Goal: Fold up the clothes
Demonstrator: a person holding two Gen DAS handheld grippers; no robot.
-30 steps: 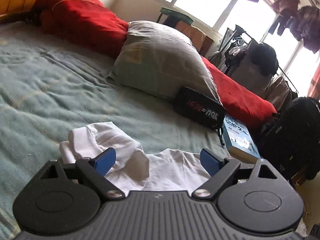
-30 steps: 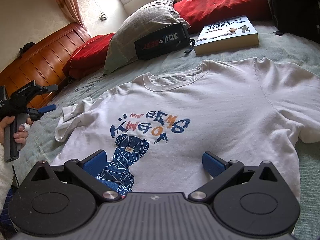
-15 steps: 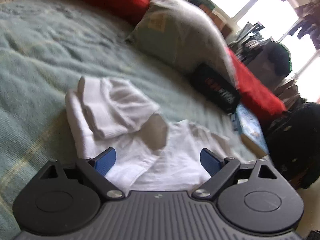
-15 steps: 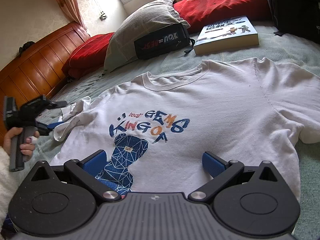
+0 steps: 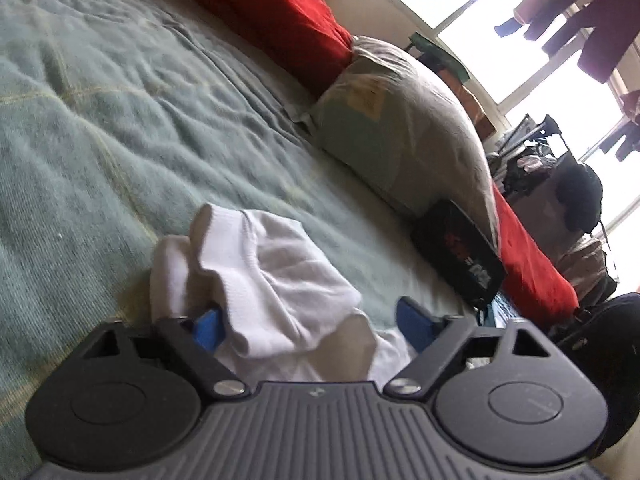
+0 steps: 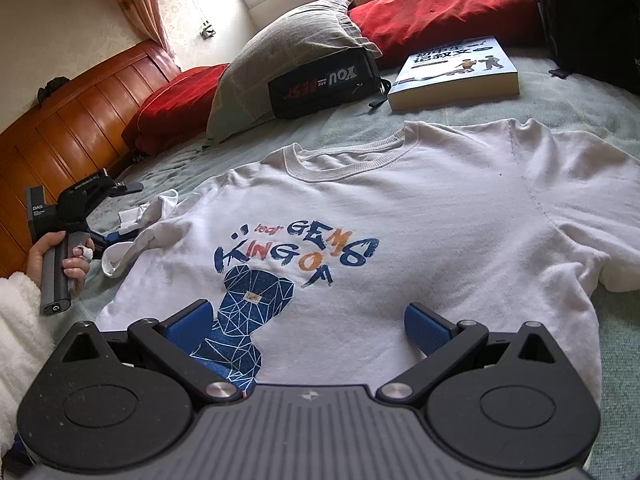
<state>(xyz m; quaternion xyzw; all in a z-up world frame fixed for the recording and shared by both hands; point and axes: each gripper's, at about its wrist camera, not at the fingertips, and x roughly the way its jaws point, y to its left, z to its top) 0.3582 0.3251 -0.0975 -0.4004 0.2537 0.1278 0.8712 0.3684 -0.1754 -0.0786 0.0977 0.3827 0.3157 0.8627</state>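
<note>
T-shirt (image 6: 420, 216): we see it white, spread face up on the bed, collar toward the pillows, hem toward the right tool; long axis runs from that tool to the headboard end.
Print: blue and orange lettering over a blue faceted figure, mid-chest.
Sleeve (image 5: 264, 276): we find it bunched on the shirt's left side, rumpled and raised.
Bed (image 5: 100, 140): pale green blanket, wrinkled; grey pillow (image 6: 288, 60), red cushions (image 6: 440, 12), black pouch (image 6: 324, 80) and a book (image 6: 452, 72) beyond the collar.
Room: wooden headboard (image 6: 68, 128), bright window, clothes hanging.
Left tool (image 5: 308, 324): jaws closing, bunched sleeve between them; one pad against the cloth, the other apart.
Right tool (image 6: 308, 324): jaws wide apart over the hem, gripping nothing.
Hand (image 6: 56, 256): we note it grips the left tool's handle.
</note>
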